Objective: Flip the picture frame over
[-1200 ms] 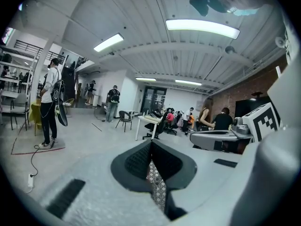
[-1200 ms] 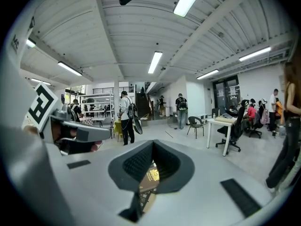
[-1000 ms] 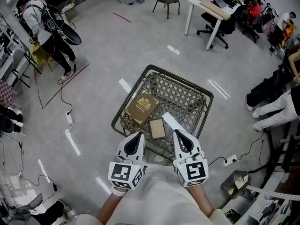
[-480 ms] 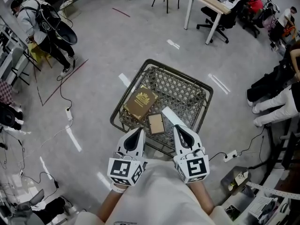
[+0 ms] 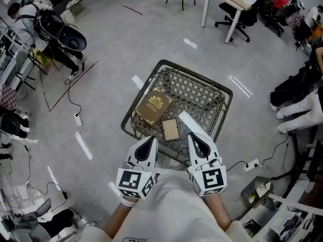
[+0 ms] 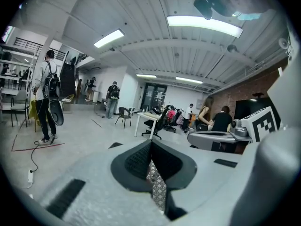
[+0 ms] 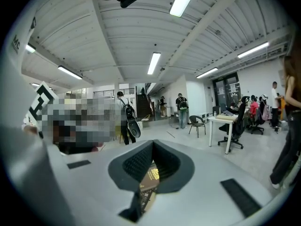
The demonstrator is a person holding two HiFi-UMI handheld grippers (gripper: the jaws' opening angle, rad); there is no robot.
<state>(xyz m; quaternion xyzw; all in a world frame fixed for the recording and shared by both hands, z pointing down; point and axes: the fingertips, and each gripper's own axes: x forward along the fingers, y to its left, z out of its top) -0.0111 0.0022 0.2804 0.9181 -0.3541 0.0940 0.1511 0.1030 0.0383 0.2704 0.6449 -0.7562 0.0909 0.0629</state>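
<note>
A small tan picture frame (image 5: 170, 129) lies flat near the front edge of a dark wire-mesh table (image 5: 228, 93). My left gripper (image 5: 150, 141) hovers just short of that edge, left of the frame, shut and empty. My right gripper (image 5: 194, 138) sits to the frame's right, also shut and empty. In the left gripper view the jaws (image 6: 150, 143) meet, with mesh (image 6: 157, 186) showing below them. In the right gripper view the jaws (image 7: 152, 145) are together above a brown box (image 7: 150, 174) with a gold emblem.
The brown emblem box (image 5: 153, 106) lies behind the frame, and a white strip (image 5: 190, 124) lies to its right. Cables (image 5: 75, 120) and a power strip (image 5: 251, 164) cross the floor. A person with a backpack (image 5: 48, 26) stands far left; a desk (image 5: 229, 0) and chairs stand behind.
The head view has drifted slightly, so the table sits a little lower in the picture. Both grippers stay shut in the same place.
</note>
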